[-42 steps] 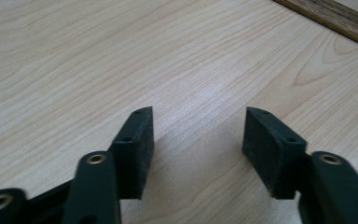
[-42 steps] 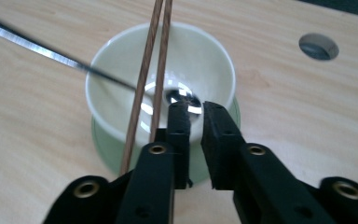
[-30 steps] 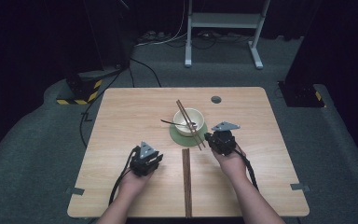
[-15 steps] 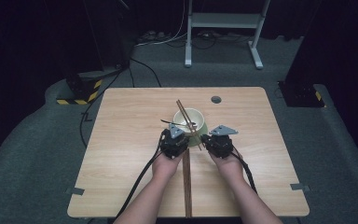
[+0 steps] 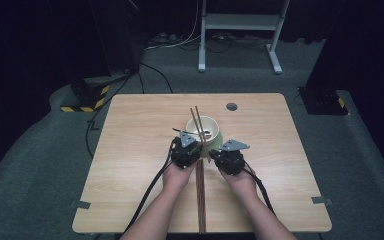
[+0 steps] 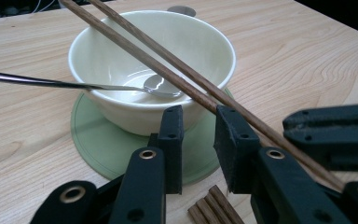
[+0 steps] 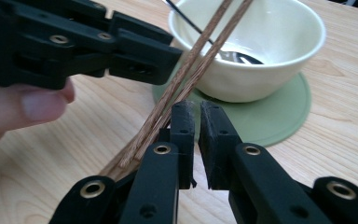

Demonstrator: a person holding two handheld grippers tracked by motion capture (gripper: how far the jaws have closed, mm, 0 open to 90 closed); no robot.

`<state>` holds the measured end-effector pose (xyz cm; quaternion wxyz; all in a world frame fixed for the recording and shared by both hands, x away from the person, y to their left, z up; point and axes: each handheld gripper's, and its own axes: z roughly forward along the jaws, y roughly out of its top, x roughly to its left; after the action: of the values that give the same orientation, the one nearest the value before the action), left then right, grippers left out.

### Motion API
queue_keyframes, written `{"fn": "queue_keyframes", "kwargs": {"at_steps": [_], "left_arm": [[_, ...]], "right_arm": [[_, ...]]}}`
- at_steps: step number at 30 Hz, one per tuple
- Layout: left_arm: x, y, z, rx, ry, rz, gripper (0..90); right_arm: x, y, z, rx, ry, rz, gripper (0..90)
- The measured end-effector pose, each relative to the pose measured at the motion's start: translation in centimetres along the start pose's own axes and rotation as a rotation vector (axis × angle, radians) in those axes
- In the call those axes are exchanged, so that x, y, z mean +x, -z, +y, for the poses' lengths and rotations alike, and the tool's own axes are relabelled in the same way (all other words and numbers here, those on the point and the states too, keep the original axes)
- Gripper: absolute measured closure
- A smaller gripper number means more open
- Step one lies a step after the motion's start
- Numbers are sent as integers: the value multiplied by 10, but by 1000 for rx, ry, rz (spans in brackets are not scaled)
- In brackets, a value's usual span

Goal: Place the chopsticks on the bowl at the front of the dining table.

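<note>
- L tool (image 6: 199, 120) spread, empty, just beside chopsticks (image 6: 177, 77) leaning on bowl (image 6: 121, 112).
- R tool (image 7: 196, 111) pressed together, pinching nothing.
- I judge: no grasp yet — chopstick pickup remains.

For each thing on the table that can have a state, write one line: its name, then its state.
Bowl: upright on the green coaster, holds no food.
Green coaster: flat on the table, under the bowl.
Spoon: head in the bowl, handle over the rim.
Chopsticks: slanted across the bowl's rim.
Left tool: open, nothing between its jaws.
Right tool: shut, nothing between its jaws, chopsticks just beside it.
</note>
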<state>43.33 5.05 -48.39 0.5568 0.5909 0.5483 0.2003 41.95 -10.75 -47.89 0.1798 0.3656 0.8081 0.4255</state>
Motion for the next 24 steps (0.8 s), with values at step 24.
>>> {"fn": "queue_keyframes", "kwargs": {"at_steps": [24], "left_arm": [[8,-3,-2,24,7,-25,719]], "right_arm": [[5,-14,6,17,-35,-58,844]]}}
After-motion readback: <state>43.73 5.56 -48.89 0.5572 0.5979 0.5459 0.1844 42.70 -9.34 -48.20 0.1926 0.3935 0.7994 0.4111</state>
